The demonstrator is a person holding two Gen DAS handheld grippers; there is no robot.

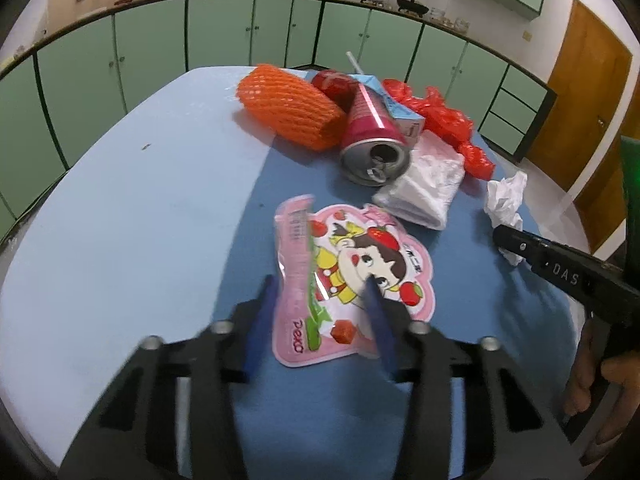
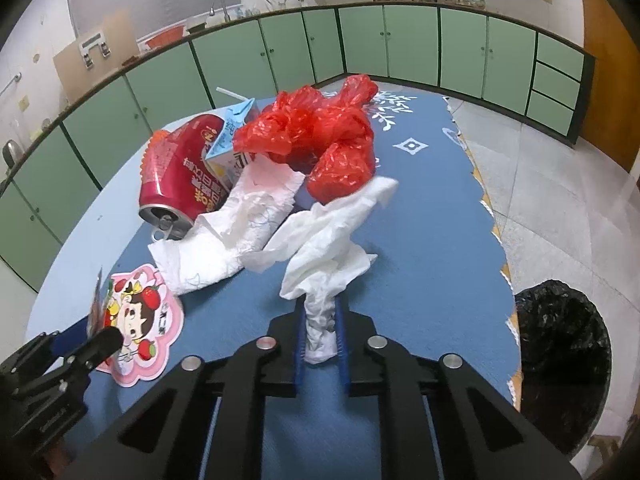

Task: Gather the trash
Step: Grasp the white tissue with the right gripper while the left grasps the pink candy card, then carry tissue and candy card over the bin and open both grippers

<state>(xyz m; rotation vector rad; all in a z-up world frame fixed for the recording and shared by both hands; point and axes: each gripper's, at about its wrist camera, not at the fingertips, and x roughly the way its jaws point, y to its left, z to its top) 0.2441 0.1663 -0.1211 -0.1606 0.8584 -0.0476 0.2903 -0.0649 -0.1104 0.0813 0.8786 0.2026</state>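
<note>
My left gripper is open, its blue fingers astride the pink candy wrapper lying on the blue table; it also shows in the right wrist view. My right gripper is shut on a crumpled white tissue and holds it above the table; the tissue shows in the left wrist view. Behind lie a red can, a white folded napkin, a red plastic bag, an orange foam net and a blue milk carton with a straw.
A bin with a black liner stands on the floor to the right of the table. Green cabinets run along the far wall. A wooden door is at the right.
</note>
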